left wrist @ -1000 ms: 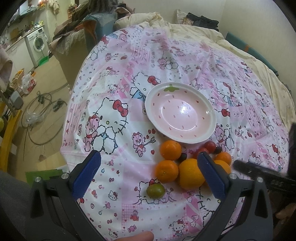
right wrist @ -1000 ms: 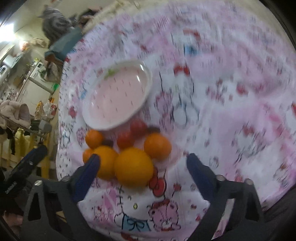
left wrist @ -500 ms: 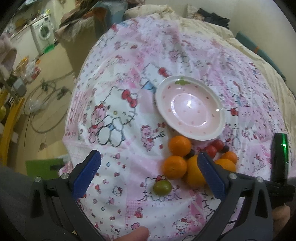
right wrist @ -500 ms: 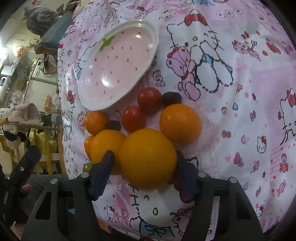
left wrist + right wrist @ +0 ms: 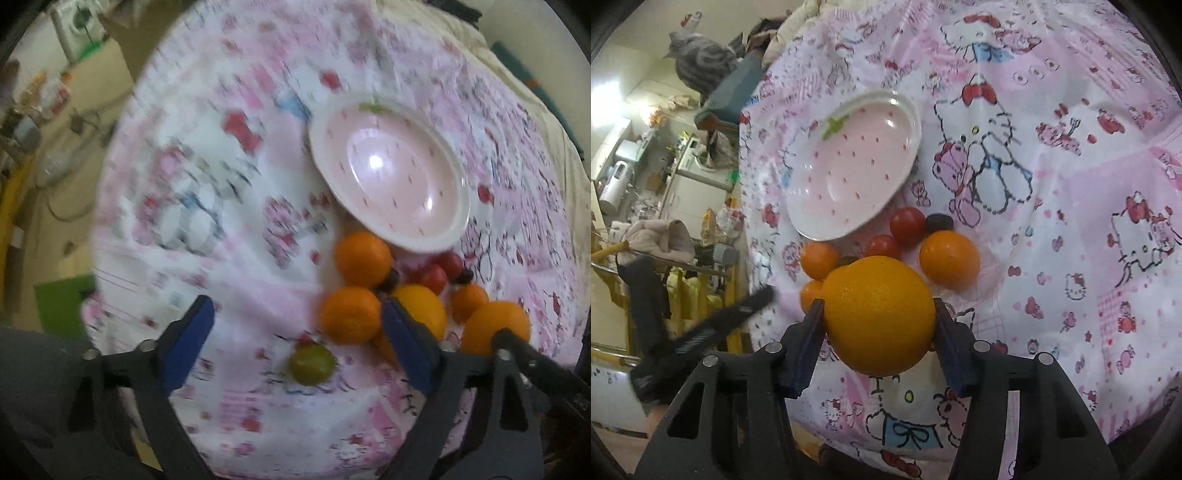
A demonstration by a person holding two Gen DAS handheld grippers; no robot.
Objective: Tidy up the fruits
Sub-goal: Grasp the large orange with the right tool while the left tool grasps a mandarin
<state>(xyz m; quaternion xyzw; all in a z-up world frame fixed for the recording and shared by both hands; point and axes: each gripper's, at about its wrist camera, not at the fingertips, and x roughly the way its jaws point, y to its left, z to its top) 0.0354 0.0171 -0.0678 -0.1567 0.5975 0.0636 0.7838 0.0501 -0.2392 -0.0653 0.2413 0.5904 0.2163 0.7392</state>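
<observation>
1. Your right hand-held gripper [image 5: 879, 317] had its jaws wide apart around the fruit pile a second ago; now its pads press both sides of the big orange [image 5: 879, 314], and the jaws are closing the last bit. The orange looks lifted clear of the cloth [image 5: 1071, 184], so the first fruit seems ready to go to the plate [image 5: 849, 166].
2. Your left hand-held gripper [image 5: 295, 332] has dropped closer to the cloth than it was a second ago. Its jaws are closing but grip nothing yet: the green fruit [image 5: 310, 363] lies between them, untouched, and one pad sits just in front of a mandarin [image 5: 351, 314].
3. The plate is empty and lies just beyond the pile, its near rim almost touching the red tomatoes [image 5: 907, 225].
4. Left on the cloth: three smaller mandarins, a second large orange, two tomatoes and two dark small fruits, all packed tight together.
5. The pile lies between the orange and the plate, so carry it over the other fruit, not through them.
6. The two grippers work close together; watch that the left one, blurred at the edge of the right view, does not cross your path.
7. The cloth is soft and creased, so loose fruit may roll.
</observation>
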